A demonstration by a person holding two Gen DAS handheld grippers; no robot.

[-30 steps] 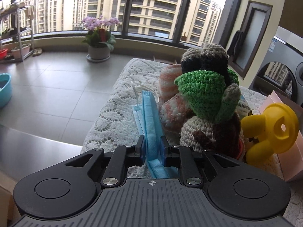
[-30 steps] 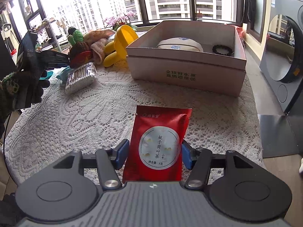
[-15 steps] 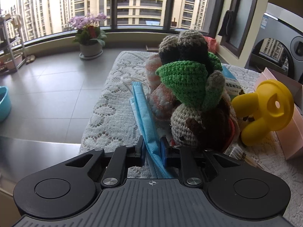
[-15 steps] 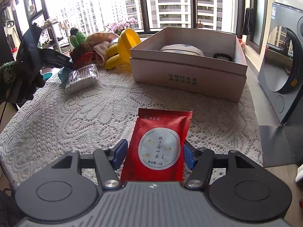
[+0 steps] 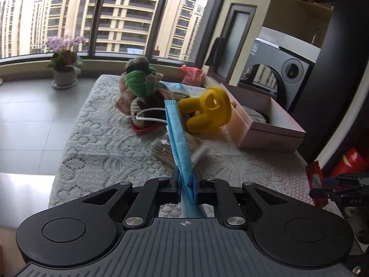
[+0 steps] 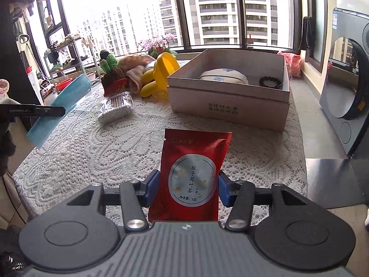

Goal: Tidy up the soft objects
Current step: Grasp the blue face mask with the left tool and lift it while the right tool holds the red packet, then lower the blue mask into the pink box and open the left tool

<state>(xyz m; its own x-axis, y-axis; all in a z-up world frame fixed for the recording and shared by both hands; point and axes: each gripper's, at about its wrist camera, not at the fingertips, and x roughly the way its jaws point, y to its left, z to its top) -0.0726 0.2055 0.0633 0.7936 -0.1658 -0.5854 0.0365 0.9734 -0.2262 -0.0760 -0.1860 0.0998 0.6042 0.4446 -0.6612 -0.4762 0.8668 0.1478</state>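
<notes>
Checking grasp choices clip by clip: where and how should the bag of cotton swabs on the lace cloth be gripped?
Probably across the short width of the cotton swab bag, near its middle, coming from above. It lies flat and long on the lace cloth, with bare cloth along its near side; the crochet toys crowd its far end.

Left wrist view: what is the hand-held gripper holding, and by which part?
The left hand-held gripper is shut on the folded blue face mask, pinching it near one end; the rest sticks out ahead, lifted off the tablecloth.
</notes>
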